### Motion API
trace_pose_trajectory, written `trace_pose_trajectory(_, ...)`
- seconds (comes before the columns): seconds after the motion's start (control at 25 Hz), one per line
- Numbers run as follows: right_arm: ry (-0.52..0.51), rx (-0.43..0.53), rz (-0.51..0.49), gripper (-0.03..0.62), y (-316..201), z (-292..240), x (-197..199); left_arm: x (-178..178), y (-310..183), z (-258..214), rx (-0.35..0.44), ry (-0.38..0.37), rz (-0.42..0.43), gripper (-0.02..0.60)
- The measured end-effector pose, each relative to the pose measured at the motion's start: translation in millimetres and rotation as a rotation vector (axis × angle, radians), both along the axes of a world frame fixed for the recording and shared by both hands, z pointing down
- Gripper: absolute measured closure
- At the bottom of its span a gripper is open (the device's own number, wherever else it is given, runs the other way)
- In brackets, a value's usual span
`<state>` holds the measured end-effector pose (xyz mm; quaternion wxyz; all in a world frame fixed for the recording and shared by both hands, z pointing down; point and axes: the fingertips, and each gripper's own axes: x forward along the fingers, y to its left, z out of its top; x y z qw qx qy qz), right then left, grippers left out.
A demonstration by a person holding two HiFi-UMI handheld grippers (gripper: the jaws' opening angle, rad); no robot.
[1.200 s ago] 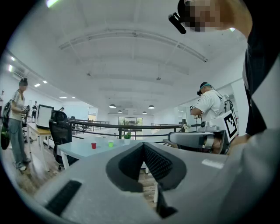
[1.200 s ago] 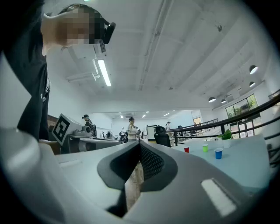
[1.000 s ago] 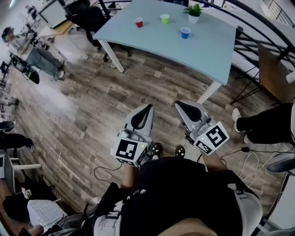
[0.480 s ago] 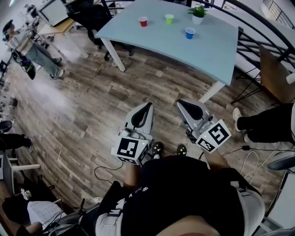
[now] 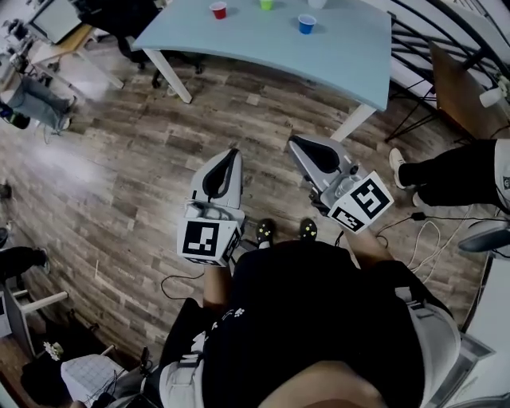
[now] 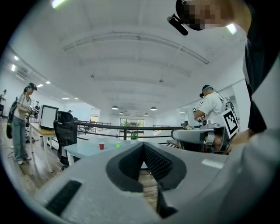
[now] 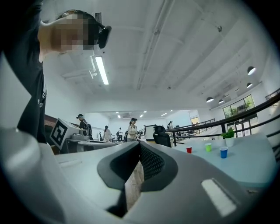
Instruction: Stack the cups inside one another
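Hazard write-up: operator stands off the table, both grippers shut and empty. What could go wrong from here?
1. Loose cables lie on the floor by the person's right side; a step toward the table could snag them.
2. The left gripper and right gripper are both shut; if they reach the red cup, green cup or blue cup unopened, they would likely knock one over.
3. The potted plant stands near the green cup and may get bumped.

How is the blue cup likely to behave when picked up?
The blue cup looks small and plastic-like, so it is probably light and easily squashed. It stands upright on the smooth table, so a sideways nudge would likely slide or tip it; once tipped, it might roll.
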<state>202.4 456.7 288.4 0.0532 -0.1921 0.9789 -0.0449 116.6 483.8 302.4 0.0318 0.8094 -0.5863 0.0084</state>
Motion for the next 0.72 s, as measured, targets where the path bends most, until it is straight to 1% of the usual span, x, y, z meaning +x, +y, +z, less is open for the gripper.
trace_pose_trajectory(0.16, 0.012, -0.001, 0.014, 0.591, 0.2, 3.4, -13.9, -15.1, 0.2, 4.0, -0.010, 0.000, 0.013, 0.589)
trace_pose_trajectory(0.48, 0.015, 0.005, 0.064, 0.591, 5.4, 5.2, -36.0, -37.0, -2.0, 1.5, 0.011, -0.001, 0.072, 0.589)
trace_pose_trajectory(0.72, 0.014, 0.000, 0.134, 0.591, 7.6, 4.1, -33.2, -36.8, -3.9, 1.3, 0.014, 0.001, 0.139, 0.589)
